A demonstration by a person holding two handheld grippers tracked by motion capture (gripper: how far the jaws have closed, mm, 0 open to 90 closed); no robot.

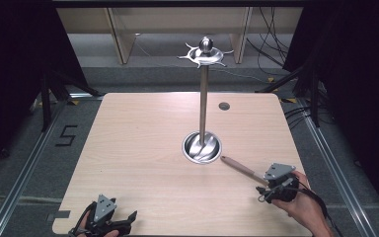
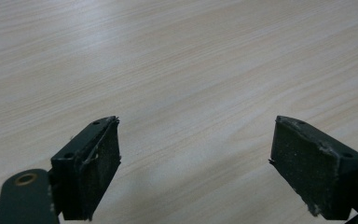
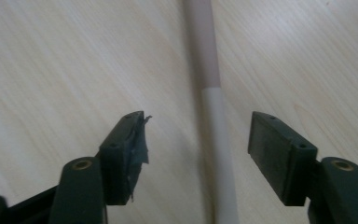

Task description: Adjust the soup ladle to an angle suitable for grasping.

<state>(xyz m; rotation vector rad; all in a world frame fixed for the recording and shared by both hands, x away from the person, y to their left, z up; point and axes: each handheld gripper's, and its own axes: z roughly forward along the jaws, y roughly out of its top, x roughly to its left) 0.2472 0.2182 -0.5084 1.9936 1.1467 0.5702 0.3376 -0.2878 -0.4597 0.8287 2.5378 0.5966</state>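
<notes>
Your right gripper [image 3: 198,135] has its jaws spread, with a slim rod-like handle [image 3: 216,140] running up between them. The handle sits nearer the right-hand pad in the right gripper view but is clear of both pads; neither presses on it. The handle is pale cream near the gripper and changes to a darker, brownish section farther out. What sits at its far end cannot be told.

In the high view, your right gripper [image 1: 262,183] is at the near right of the tabletop [image 1: 138,148], held in your right hand [image 1: 303,202]. The handle [image 1: 242,168] lies on the wood, slanting away from the gripper toward the centre, and its far tip stops just beside the rim of a round polished metal base [image 1: 202,147].

That base stands near the middle of the tabletop. A thin metal pole [image 1: 203,103] rises upright from it and carries a ring of curved hooks [image 1: 205,55] topped by a knob.

Your left gripper [image 2: 193,154] is also spread wide, with bare wood grain between the pads and nothing held. In the high view your left gripper [image 1: 128,217] rests at the near left edge of the tabletop, well apart from the handle and the stand.

A small dark round disc [image 1: 224,105] is set in the tabletop beyond the pole, to its right.
</notes>
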